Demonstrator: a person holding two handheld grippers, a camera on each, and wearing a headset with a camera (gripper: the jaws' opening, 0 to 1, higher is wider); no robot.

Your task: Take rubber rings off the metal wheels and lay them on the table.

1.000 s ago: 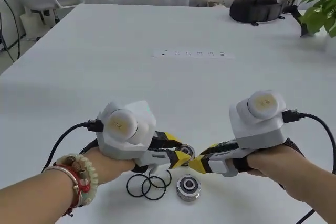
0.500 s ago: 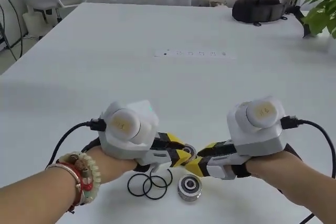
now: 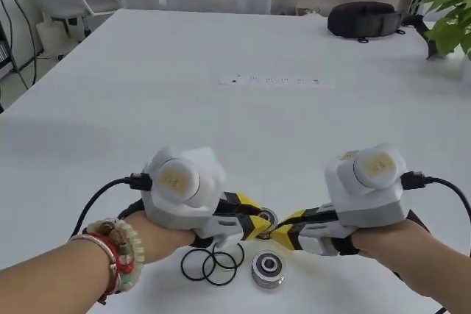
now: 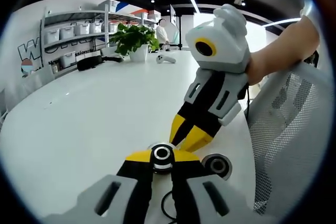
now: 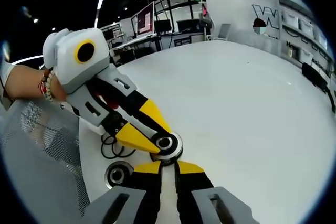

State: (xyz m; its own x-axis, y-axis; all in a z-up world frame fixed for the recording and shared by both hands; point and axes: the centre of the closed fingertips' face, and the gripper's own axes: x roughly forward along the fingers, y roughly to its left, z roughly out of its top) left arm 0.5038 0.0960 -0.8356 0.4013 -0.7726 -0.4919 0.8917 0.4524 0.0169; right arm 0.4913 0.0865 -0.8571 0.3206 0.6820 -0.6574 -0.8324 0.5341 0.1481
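Metal wheel (image 3: 266,218) in left tool (image 3: 257,224), right tool (image 3: 278,232) touching; wall lettering (image 5: 261,13) "W".

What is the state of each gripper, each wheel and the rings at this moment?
left gripper: shut on the held wheel.
right gripper: jaws together, tips at that wheel's rim.
held wheel: clamped in the left jaws, between both grippers.
second wheel: lying flat on the table, free.
rubber rings: off the wheels, overlapping on the table.
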